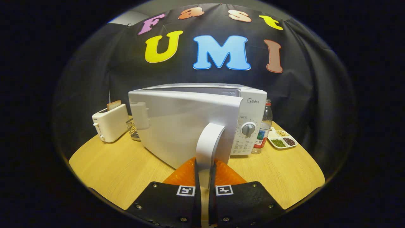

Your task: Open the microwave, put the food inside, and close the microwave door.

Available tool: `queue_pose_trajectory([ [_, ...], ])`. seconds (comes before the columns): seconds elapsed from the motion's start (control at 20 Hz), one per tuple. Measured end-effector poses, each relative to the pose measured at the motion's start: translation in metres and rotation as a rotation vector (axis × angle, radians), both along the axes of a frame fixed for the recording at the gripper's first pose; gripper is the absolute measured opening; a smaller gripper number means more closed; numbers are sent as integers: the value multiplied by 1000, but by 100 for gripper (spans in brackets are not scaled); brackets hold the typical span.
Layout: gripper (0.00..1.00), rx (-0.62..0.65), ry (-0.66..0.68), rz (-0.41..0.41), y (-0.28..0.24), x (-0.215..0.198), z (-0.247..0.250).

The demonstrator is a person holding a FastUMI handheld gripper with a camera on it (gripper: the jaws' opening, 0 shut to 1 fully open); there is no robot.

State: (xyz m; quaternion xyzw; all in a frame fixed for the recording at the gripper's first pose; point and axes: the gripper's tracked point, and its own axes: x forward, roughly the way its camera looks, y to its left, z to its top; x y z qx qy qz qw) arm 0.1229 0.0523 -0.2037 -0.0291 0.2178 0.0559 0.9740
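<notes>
- Microwave [250, 104]: white box, smooth and matte, standing on the table's far middle, straight ahead of the gripper; control panel with a round dial [248, 129] on its right side.
- Door [186, 126]: flat white slab, hinged at the left, swung partly open so its free edge points toward the gripper; cavity hidden behind it.
- Handle [209, 148]: curved white bar, long axis vertical, on the door's free edge, lying between the fingers.
- Gripper [204, 180]: fingers [171, 202] drawn close on either side of the handle and apparently pinching it; by judgement, the door is mid-swing and pulling toward the left would widen it.
- Food: cannot be told for certain which item it is.
- Toaster [110, 126]: cream, rounded, a slice of toast [113, 105] upright in its slot, left of the door.
- Basket [134, 129]: wire mesh, between toaster and door, partly hidden.
- Bottle [265, 128]: clear plastic, just right of the microwave.
- Tray [282, 138]: white, divided, holding beans, right of the bottle.
- Table [120, 167]: pale wood grain, rounded edge.
</notes>
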Motion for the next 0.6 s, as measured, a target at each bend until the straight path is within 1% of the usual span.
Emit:
queue_pose_trajectory([
  [0.3,9,1,5,102,58,-57,0],
  [0.5,11,-4,8,159,97,-86,0],
  [0.6,14,-22,13,182,114,-98,-3],
])
